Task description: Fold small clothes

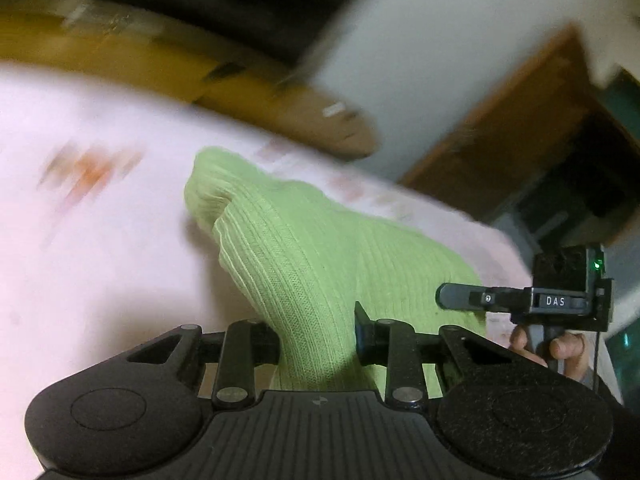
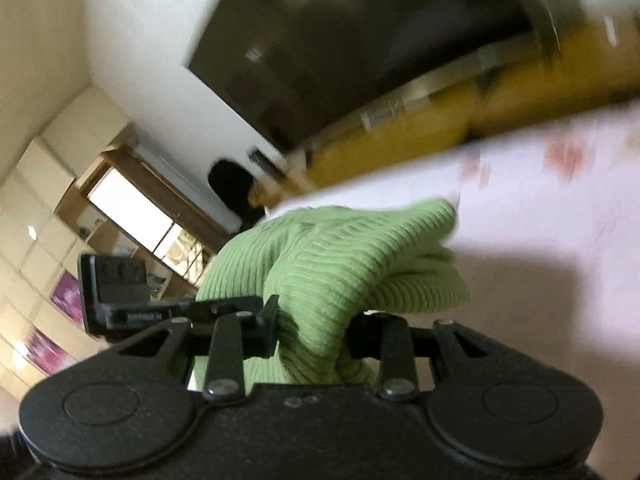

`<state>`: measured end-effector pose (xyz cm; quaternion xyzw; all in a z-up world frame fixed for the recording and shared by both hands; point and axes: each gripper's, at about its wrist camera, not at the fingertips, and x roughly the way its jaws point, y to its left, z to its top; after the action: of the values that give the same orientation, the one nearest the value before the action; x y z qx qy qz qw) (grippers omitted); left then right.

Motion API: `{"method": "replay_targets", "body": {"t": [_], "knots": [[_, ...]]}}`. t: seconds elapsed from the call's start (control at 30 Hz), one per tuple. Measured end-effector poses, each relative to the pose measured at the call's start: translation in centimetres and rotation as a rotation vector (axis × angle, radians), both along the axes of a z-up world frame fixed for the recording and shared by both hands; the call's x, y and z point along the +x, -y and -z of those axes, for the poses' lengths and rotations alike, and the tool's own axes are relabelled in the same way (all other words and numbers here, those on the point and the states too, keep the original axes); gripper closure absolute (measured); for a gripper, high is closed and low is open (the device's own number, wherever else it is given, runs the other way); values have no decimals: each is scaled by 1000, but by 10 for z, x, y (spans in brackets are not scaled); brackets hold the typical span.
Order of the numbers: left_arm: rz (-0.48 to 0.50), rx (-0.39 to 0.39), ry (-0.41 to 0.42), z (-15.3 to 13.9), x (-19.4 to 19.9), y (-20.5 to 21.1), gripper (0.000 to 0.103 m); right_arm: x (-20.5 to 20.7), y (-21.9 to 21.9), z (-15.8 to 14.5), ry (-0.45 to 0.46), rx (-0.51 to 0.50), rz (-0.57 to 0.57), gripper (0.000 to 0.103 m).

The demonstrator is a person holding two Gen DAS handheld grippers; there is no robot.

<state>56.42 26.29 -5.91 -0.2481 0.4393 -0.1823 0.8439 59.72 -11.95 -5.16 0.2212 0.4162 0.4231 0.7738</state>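
A light green ribbed knit garment (image 1: 312, 248) hangs bunched above a pale pink sheet (image 1: 100, 272) with orange-red prints. My left gripper (image 1: 318, 344) is shut on one part of it, with cloth filling the gap between the pads. To its right, a hand (image 1: 560, 348) holds the other gripper, and one of that gripper's fingers (image 1: 460, 298) lies against the garment's edge. In the right wrist view my right gripper (image 2: 314, 332) is shut on another fold of the same green garment (image 2: 340, 256). The left gripper's body (image 2: 116, 292) shows beside it on the left. Both views are blurred by motion.
Yellow-brown boxes (image 1: 120, 52) line the far edge of the sheet, also visible as boxes (image 2: 400, 140) in the right wrist view. Behind them is a large dark screen (image 2: 360, 40) on a white wall. A wooden cabinet (image 1: 520, 128) stands off the sheet's right side.
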Motion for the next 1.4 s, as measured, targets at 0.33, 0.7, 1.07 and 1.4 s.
{"method": "replay_targets", "body": {"t": [0.33,0.7,1.07,1.4], "knots": [[-83,-177,-2,61,-86,-48,48,-23,13,98,-181,49,84,42],[-23,-218,-72,81,-79,-11,91,-50,-14,101,-197,-122,36,84],[13,-203,-266,85,-140,-4,89,-120,2,75,-366,-156,61,79],[-147,43,131,-7,-165,11,45,-129,19,18,71,-298,211,70]]}}
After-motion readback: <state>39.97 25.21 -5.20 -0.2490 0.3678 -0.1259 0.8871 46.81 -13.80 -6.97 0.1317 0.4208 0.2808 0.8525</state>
